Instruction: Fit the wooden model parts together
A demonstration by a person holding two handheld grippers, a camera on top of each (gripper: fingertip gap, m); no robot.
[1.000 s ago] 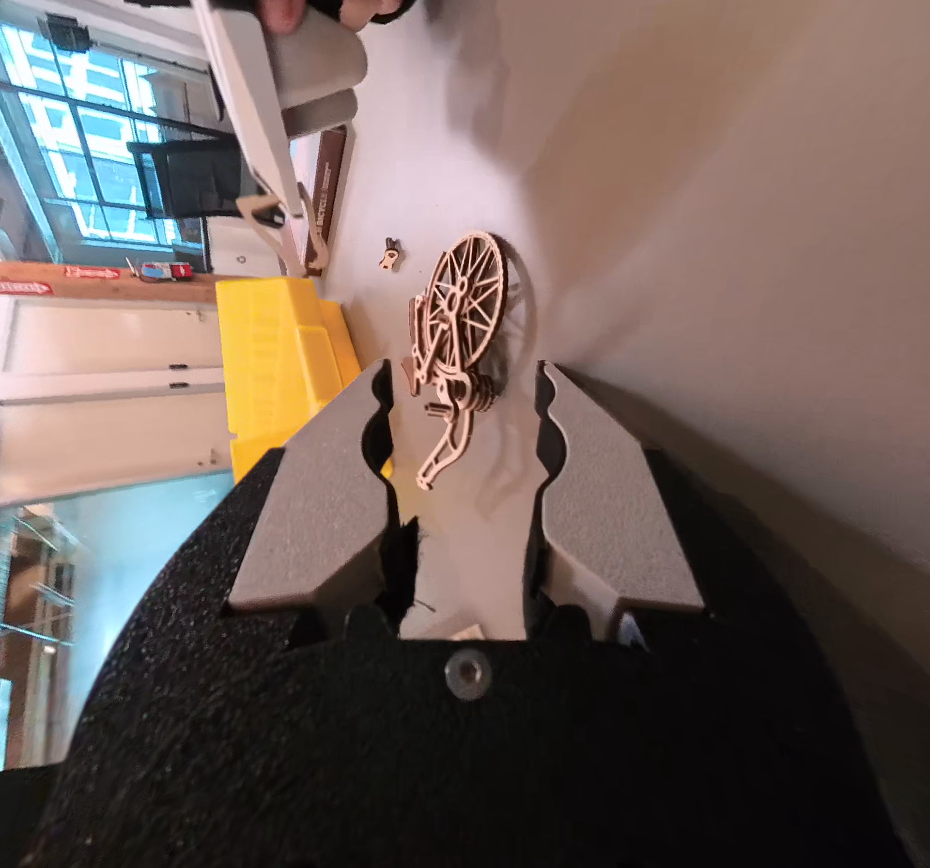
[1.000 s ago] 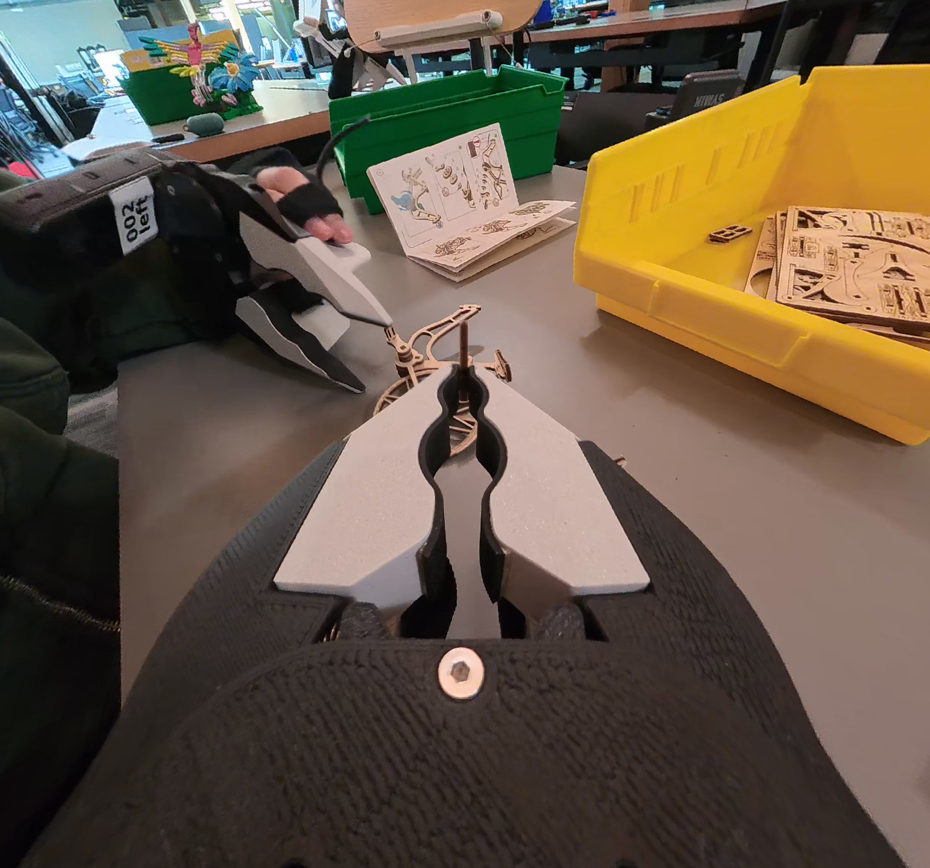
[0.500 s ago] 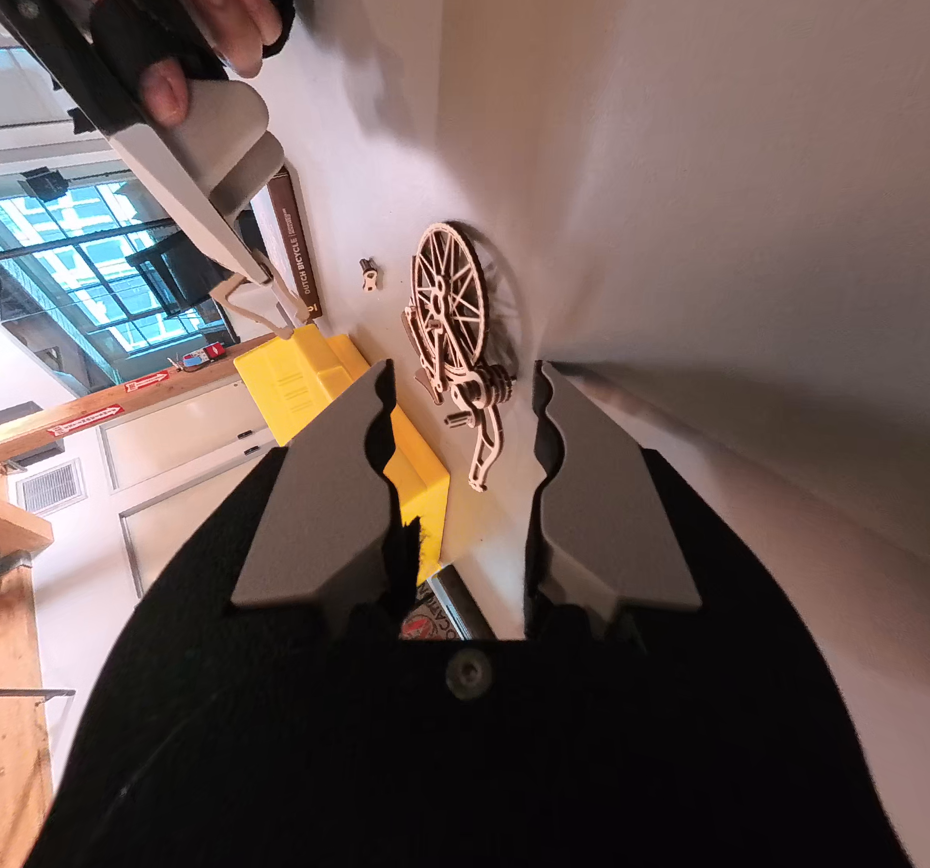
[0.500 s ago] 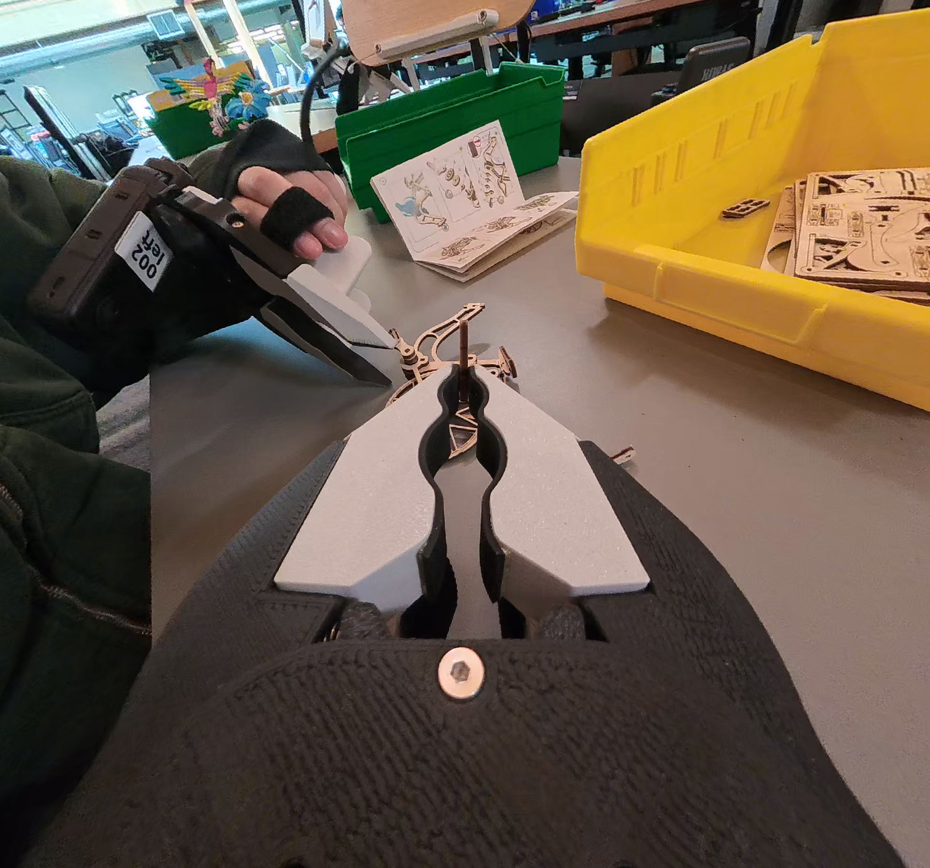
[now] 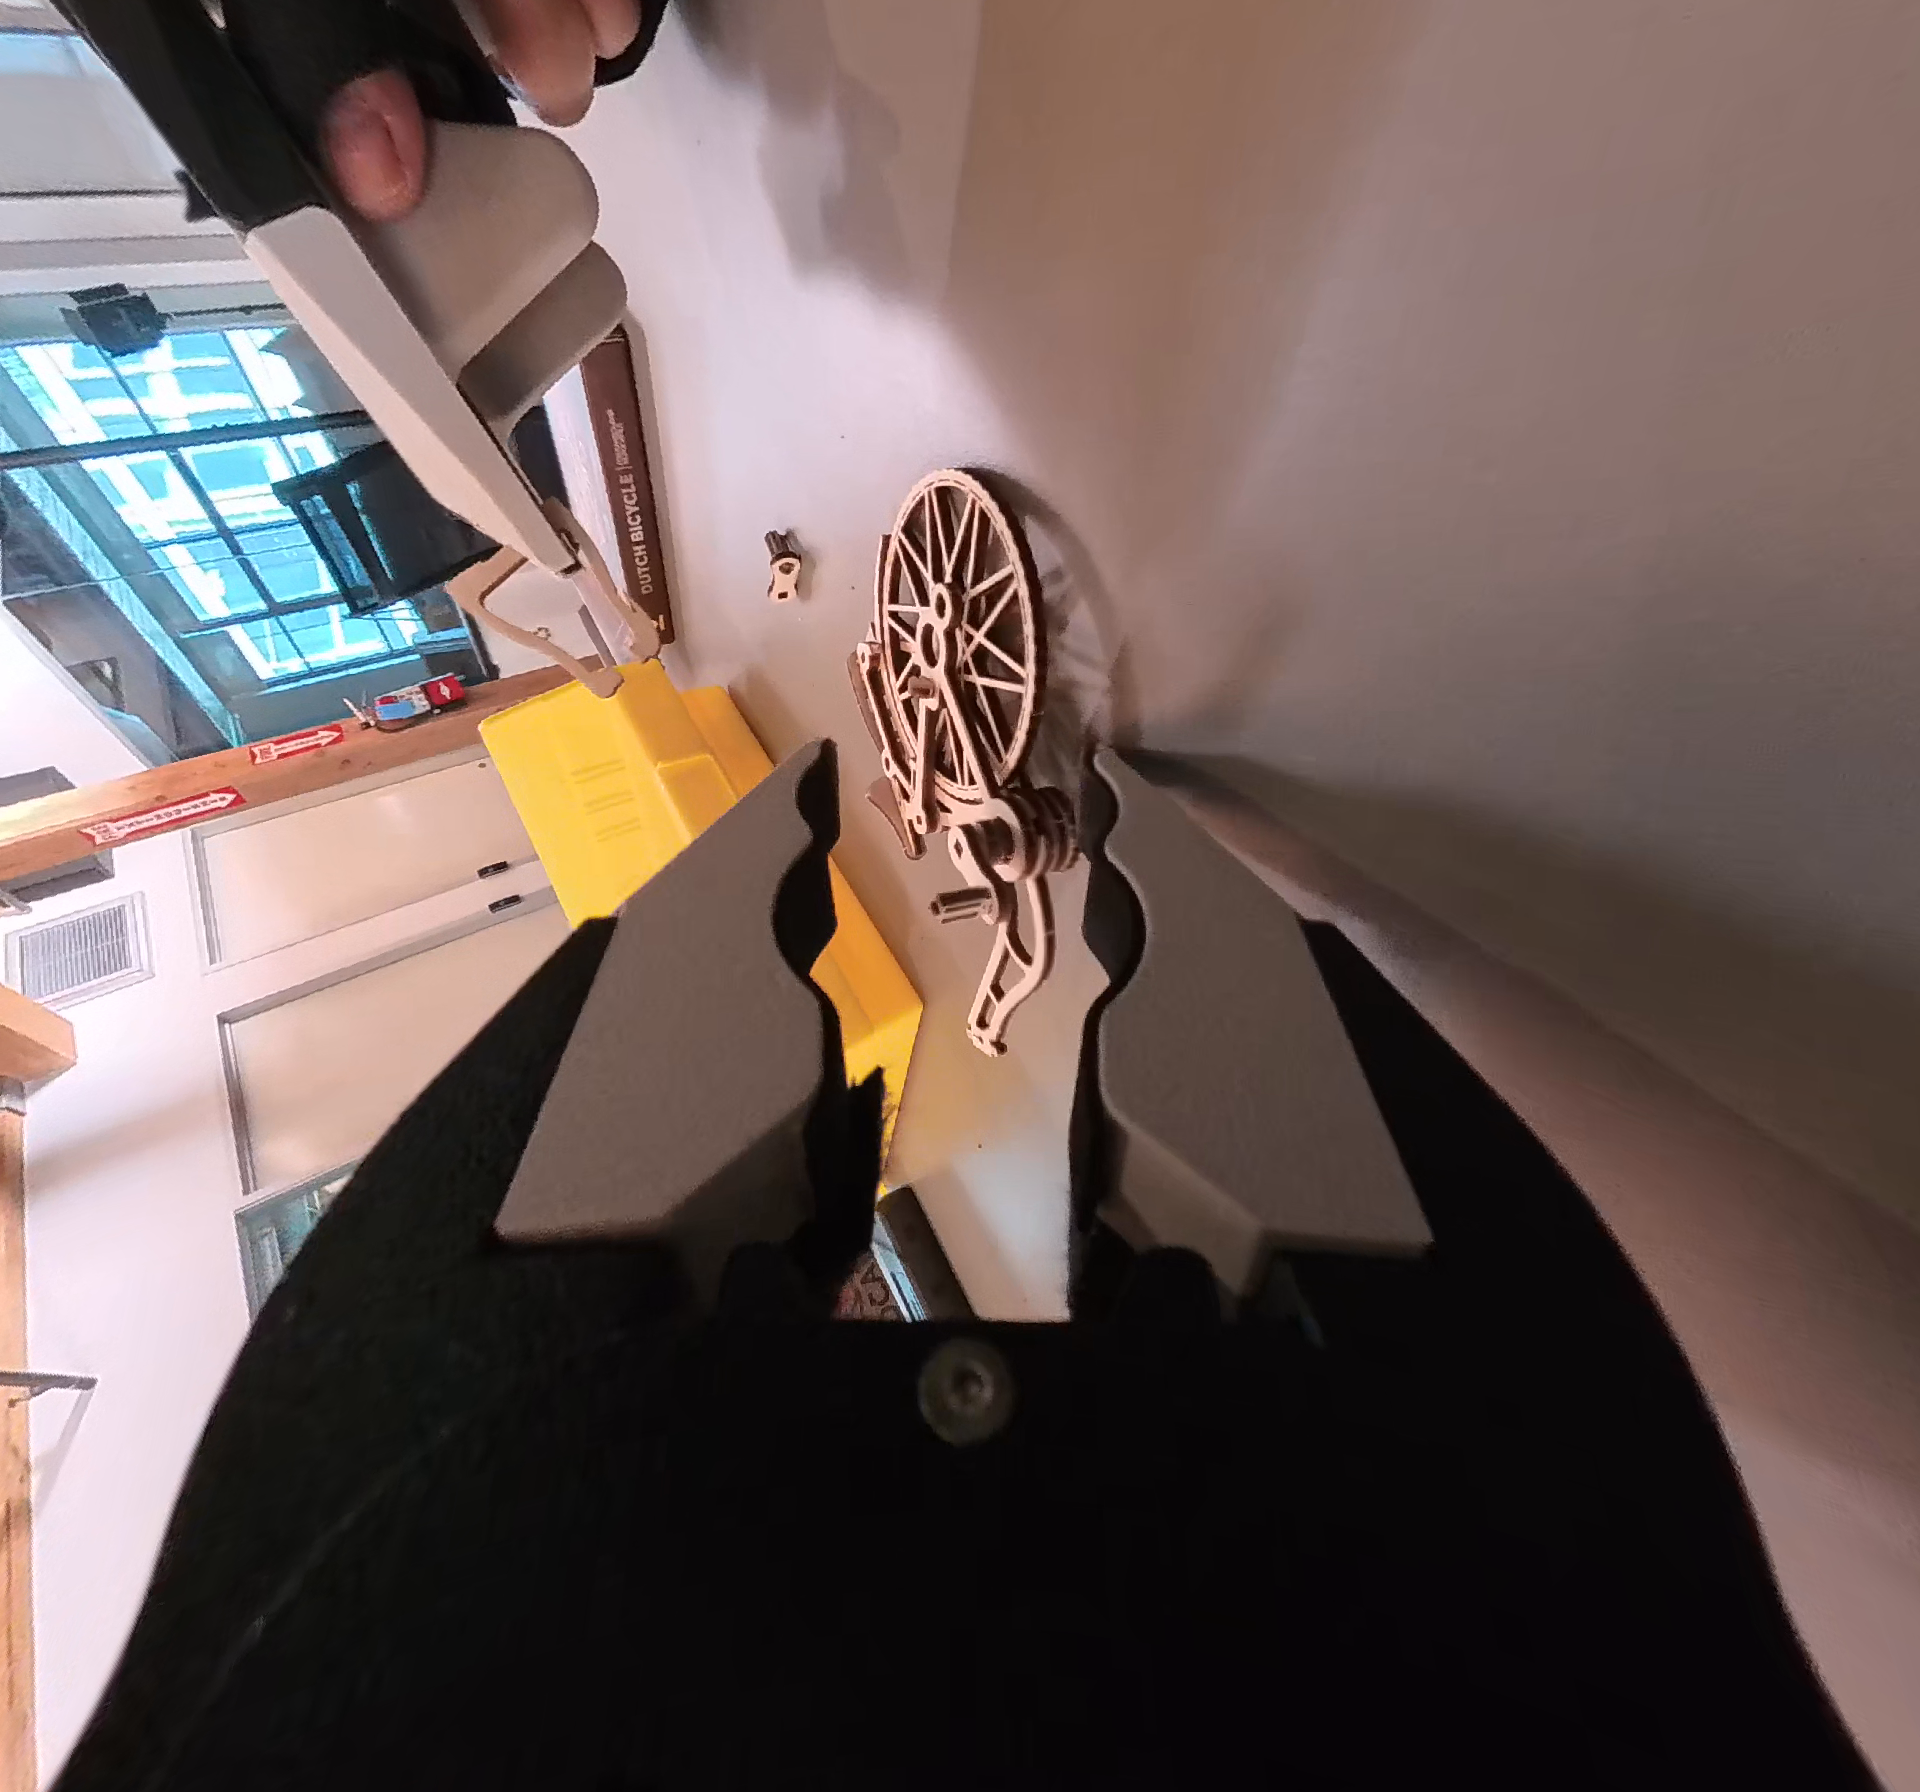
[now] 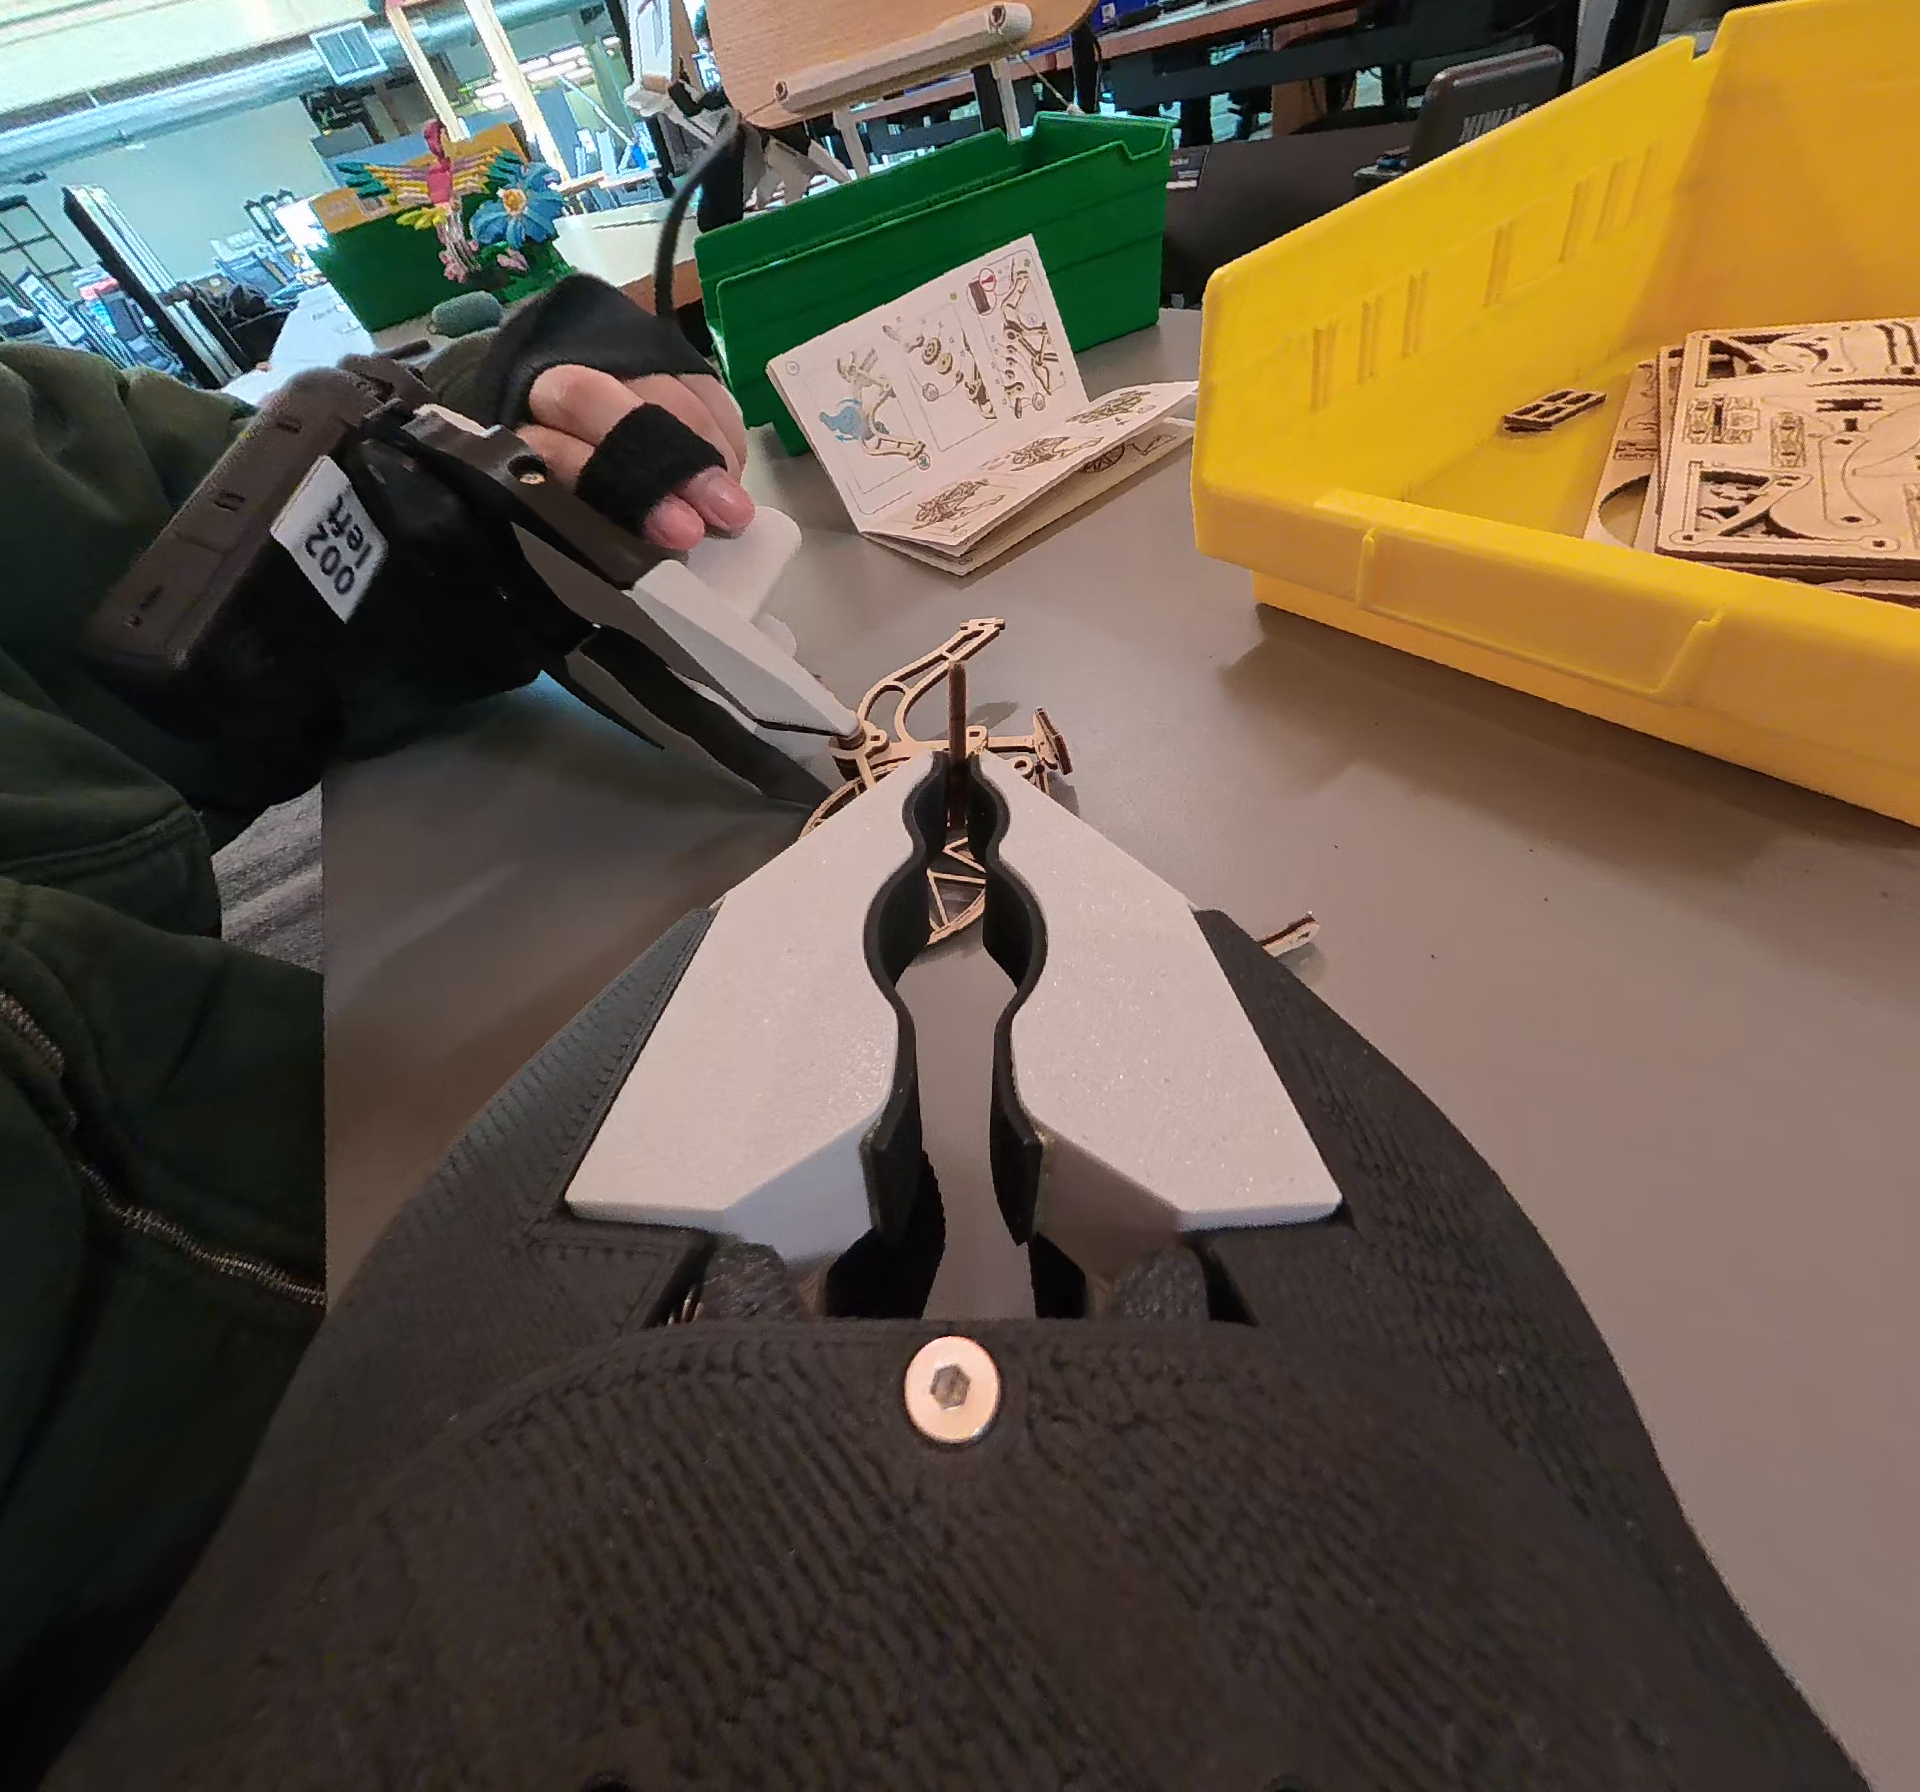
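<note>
A wooden spoked wheel assembly (image 5: 956, 620) with a gear stack and a curved arm lies flat on the grey table (image 6: 1507, 963); it also shows in the right wrist view (image 6: 925, 677). My left gripper (image 5: 961, 776) is open, its fingertips on either side of the gear stack. In the right wrist view the left gripper (image 6: 810, 740) reaches in from the left, its upper finger tip at the assembly. My right gripper (image 6: 951, 792) is shut on a thin wooden part (image 6: 952, 703) with a dark pin, held just above the wheel. The held part also shows in the left wrist view (image 5: 499, 589).
A small loose wooden piece (image 5: 781, 566) lies beside the wheel. A yellow bin (image 6: 1455, 547) with wooden sheets (image 6: 1787, 454) stands to the right. An open instruction booklet (image 6: 977, 392) and a green bin (image 6: 935, 215) lie behind. A brown box (image 5: 629, 485) is on the table.
My left gripper has turned and moved in closer, so its open fingertips now flank the gear stack. My right gripper keeps its hold on the thin part above the wheel.
</note>
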